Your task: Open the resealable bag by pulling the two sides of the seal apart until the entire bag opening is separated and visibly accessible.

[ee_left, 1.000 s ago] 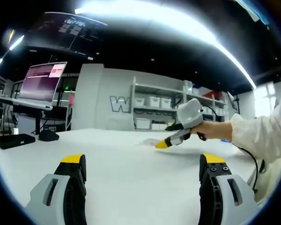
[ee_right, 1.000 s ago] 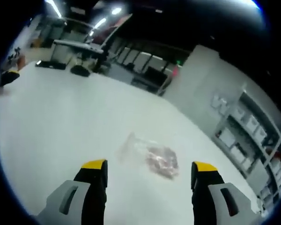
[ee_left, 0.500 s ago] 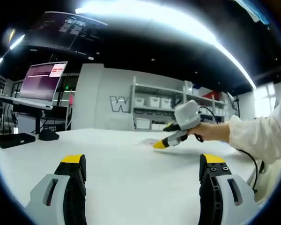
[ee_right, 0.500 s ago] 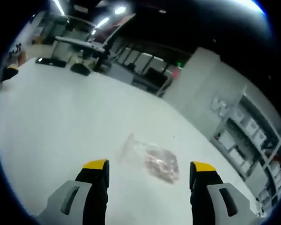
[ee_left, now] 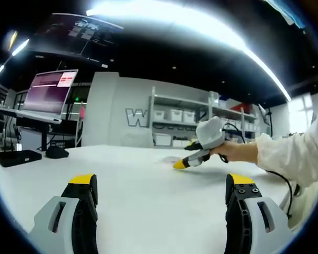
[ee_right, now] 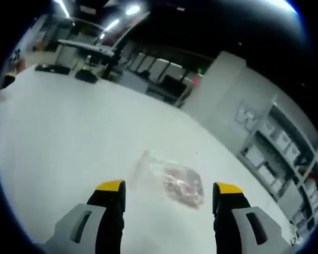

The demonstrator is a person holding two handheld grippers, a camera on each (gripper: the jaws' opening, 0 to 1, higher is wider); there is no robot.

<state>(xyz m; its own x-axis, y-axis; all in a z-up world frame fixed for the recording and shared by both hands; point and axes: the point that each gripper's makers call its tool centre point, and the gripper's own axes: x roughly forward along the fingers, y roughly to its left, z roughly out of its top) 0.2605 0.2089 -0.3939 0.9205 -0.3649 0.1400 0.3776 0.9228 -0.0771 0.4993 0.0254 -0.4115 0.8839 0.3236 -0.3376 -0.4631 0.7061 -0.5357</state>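
Change: since a moment ago the right gripper (ee_left: 181, 164) has dipped lower toward the table (ee_left: 148, 190) in the left gripper view, and in the right gripper view the bag (ee_right: 172, 180) sits a little nearer that gripper's yellow tips.
Left gripper (ee_left: 161, 182): jaws spread wide and holding nothing, with bare white tabletop between its two yellow-tipped fingers (ee_left: 83, 181).
Right gripper (ee_right: 169, 187): jaws also spread apart and holding nothing; its fingers (ee_right: 111, 186) hang above the table without touching the bag.
Bag: a clear resealable bag lying flat on the white table, just beyond the right gripper's fingertips and roughly between them; something pinkish-brown shows through the plastic on the side nearer the right finger, while the clear end reaches toward the left finger.
Bag seen from the left gripper: a faint pale shape on the table right under the yellow tip of the right gripper, well beyond the left gripper's own fingers.
Hand (ee_left: 238, 151): a person's hand in a white sleeve (ee_left: 297, 153) holds the right gripper, coming in beyond the left gripper's right finger.
Background: a monitor (ee_left: 52, 92) beyond the left finger, and shelves (ee_left: 185, 119) with white bins straight ahead.
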